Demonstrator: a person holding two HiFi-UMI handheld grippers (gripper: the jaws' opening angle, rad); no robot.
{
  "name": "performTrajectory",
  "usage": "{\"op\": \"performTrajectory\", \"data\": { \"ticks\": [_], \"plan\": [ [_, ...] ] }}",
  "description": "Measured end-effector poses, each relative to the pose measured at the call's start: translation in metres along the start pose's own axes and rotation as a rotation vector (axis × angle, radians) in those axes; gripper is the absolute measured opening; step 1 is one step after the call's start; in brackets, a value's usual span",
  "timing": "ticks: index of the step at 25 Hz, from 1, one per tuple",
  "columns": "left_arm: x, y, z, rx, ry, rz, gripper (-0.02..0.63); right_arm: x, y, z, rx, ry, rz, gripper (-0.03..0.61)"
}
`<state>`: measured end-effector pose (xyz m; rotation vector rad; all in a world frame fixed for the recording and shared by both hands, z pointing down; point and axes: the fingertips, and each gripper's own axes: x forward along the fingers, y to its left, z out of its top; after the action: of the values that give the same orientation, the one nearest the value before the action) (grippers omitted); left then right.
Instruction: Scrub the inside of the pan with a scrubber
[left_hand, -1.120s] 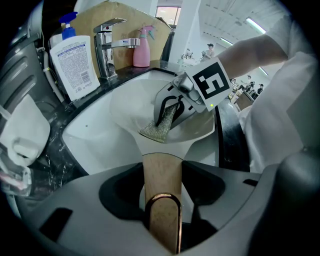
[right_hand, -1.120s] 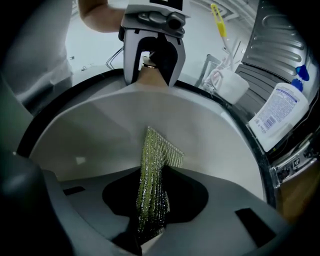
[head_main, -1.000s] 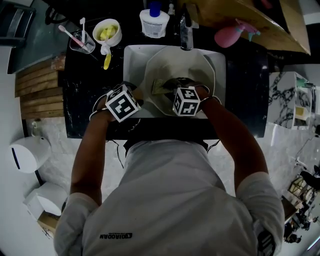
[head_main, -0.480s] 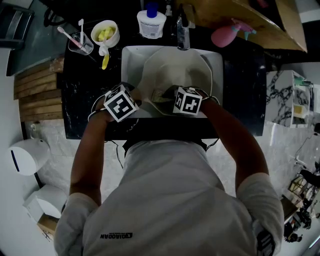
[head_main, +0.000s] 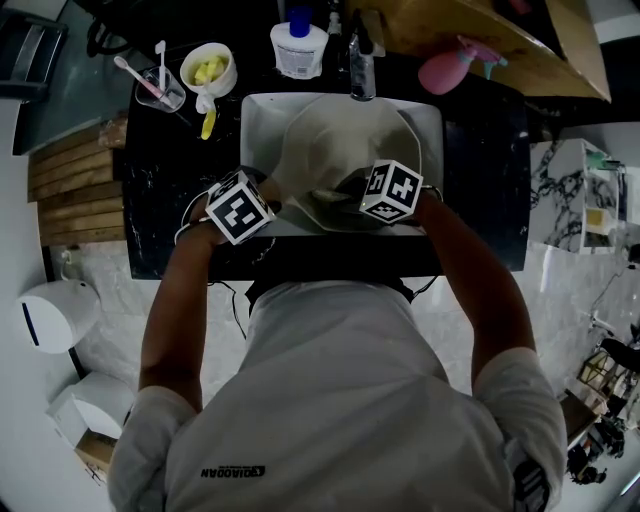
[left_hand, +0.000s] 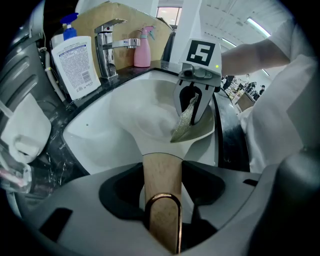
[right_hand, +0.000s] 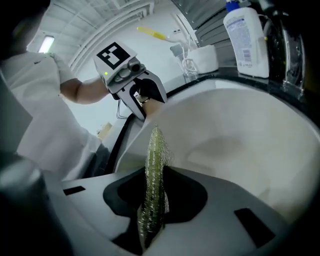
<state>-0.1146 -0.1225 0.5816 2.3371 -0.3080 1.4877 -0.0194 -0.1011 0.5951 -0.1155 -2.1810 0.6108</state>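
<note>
The left gripper (left_hand: 161, 212) is clamped on the pale wooden handle (left_hand: 161, 172) of the cream round pan (head_main: 335, 140), which lies in the white sink (head_main: 256, 125). The right gripper (right_hand: 150, 212) pinches a thin green mesh scrubber (right_hand: 154, 160) edge-on, inside the pan by its near rim

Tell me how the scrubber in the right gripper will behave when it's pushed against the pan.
The scrubber looks thin and mesh-covered, so it will probably flex rather than stay stiff. Pinched edge-on in the right gripper, it likely folds sideways under pressure. It seems light.
</note>
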Motion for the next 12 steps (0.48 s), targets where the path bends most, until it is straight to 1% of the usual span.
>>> {"op": "performTrajectory", "data": {
  "ticks": [4, 7, 10, 12],
  "plan": [
    [0.000, -0.001, 0.000, -0.001, 0.002, -0.003, 0.242, -0.014, 0.002, 0.007, -0.045, -0.029, -0.043, 0.103],
    [0.001, -0.001, -0.001, -0.005, 0.002, -0.007, 0.242, -0.024, -0.005, 0.009, -0.085, -0.028, -0.098, 0.103],
    [-0.001, 0.000, 0.000, -0.004, 0.001, 0.002, 0.244, -0.036, -0.024, 0.008, -0.137, -0.009, -0.203, 0.103],
    [-0.001, 0.000, 0.000, -0.009, 0.003, 0.001, 0.243, -0.049, -0.044, 0.008, -0.168, 0.020, -0.316, 0.103]
  ]
}}
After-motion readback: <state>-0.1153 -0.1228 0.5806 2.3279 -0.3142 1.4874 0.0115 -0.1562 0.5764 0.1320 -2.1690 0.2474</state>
